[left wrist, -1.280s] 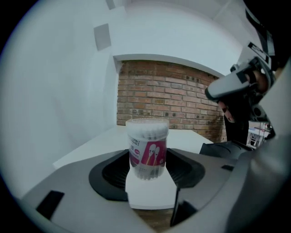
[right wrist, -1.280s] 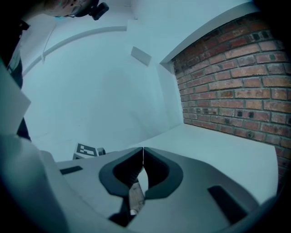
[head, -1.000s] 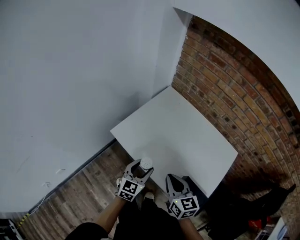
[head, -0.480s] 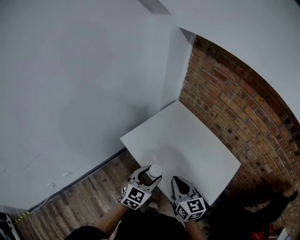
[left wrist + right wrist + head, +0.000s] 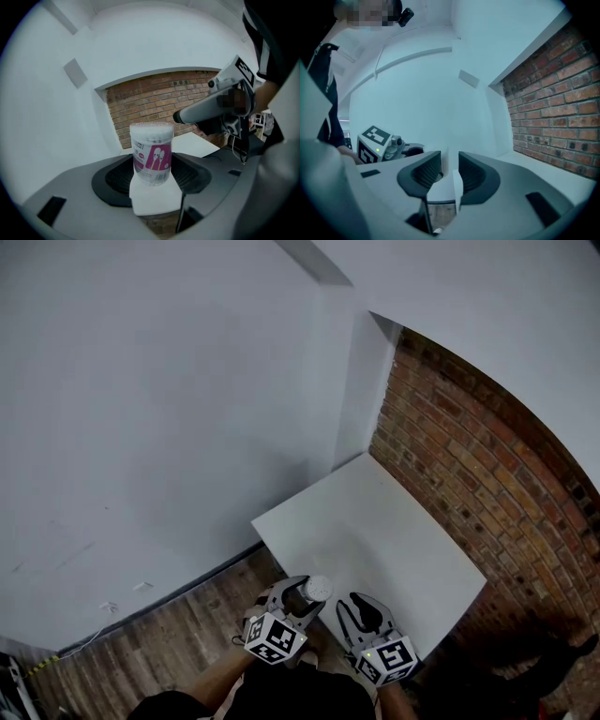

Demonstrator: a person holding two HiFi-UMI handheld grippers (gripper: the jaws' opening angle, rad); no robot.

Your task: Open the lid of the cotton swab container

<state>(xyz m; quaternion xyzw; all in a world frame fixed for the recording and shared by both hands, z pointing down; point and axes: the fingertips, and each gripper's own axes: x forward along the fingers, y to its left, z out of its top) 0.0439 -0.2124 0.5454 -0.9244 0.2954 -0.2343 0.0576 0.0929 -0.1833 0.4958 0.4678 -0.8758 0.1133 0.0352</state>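
Far left, a plain white wall (image 5: 141,427) fills most of the head view, and a strip of wooden floor (image 5: 159,634) runs along its foot. Centre now: a white table (image 5: 375,531) is tucked into the corner, with a brick wall (image 5: 487,484) flanking it on the right. The person's forearms are cut off at the bottom edge. The dark shapes low at the right, under the brickwork, are too dim to make out. Here's the left gripper (image 5: 295,598) at the table's near edge, jaws clamped on either side of the cotton swab container (image 5: 151,152), which stands upright between them. It's a clear tub with a pink label, packed with swabs, and the lid (image 5: 151,129) sits on top, closed. Whether its base touches the table can't be told. Just to the right comes the right gripper (image 5: 449,173): its jaws have just been opening, there's a narrow gap now, and nothing is between them.
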